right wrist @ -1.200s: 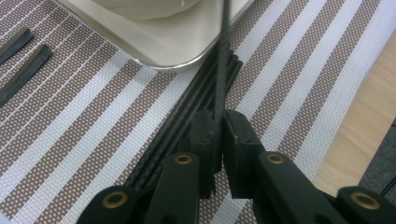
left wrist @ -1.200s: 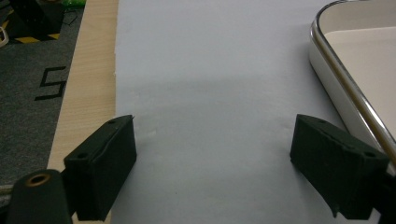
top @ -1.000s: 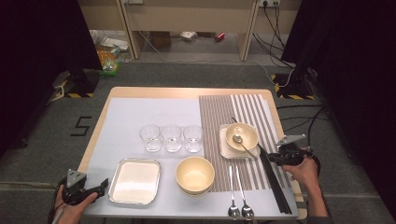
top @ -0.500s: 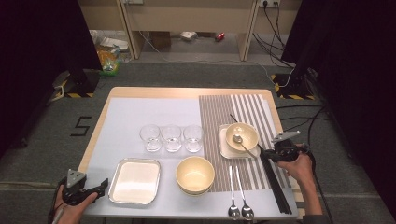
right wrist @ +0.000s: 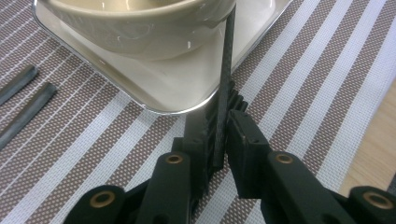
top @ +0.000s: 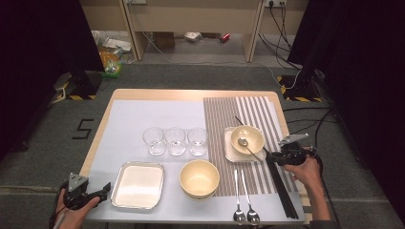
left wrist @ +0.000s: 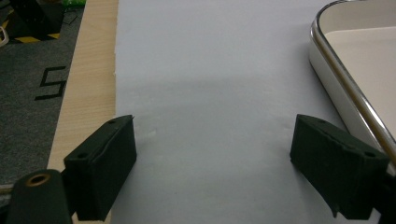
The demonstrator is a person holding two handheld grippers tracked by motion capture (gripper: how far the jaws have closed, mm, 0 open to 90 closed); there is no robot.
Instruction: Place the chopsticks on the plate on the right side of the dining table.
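Black jaws of the left gripper (left wrist: 215,172) are standing wide apart over the tabletop (left wrist: 210,70), beside a tray (left wrist: 348,88). Farther right, the right gripper (right wrist: 223,140) is loosening around a chopstick (right wrist: 225,88) leaning on the bowl (right wrist: 135,28).

**Colours and patterns on the table**

A pale lilac-grey sheet (top: 143,119) was spread over a light wood table (top: 191,94). A placemat (top: 248,109) was striped in brown and white. Cream was shown by the large bowl (top: 199,178) and the small bowl (top: 247,139), white with a silver rim by the tray (top: 137,185). The chopstick (right wrist: 225,84) was dark grey, finely woven. The glasses (top: 175,140) were clear. The spoons (top: 243,210) were silver, the jaws black.
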